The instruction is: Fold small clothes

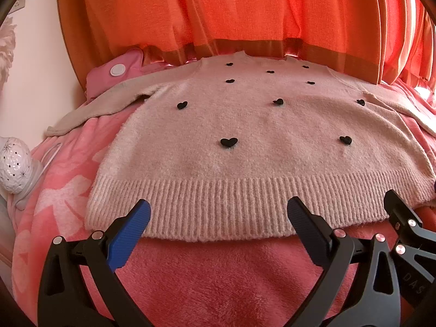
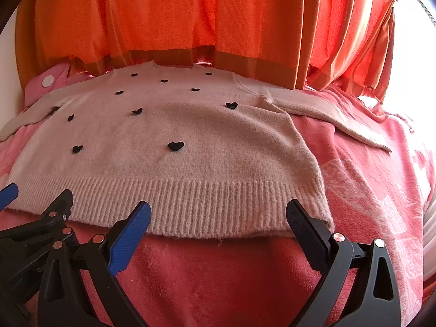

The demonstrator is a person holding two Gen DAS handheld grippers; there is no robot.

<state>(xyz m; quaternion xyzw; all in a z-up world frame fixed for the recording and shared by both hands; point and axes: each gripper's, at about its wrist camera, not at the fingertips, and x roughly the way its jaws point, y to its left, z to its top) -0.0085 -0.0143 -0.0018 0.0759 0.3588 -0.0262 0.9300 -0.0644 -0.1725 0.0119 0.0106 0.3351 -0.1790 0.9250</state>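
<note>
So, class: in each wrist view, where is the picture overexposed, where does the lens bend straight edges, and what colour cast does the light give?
Left wrist view: the sweater hem bows with fisheye distortion; dark vignette fills the corners; the backlit orange curtain casts a warm red tint. Right wrist view: the window glare at the right edge is blown to white; the hem curves likewise; the pink blanket looks washed out near that glare.

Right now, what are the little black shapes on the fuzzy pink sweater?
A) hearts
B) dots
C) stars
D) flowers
A: the pink sweater lies flat on the pink blanket, and each small black shape on it, like this heart, has two round lobes and a pointed tip.
</note>
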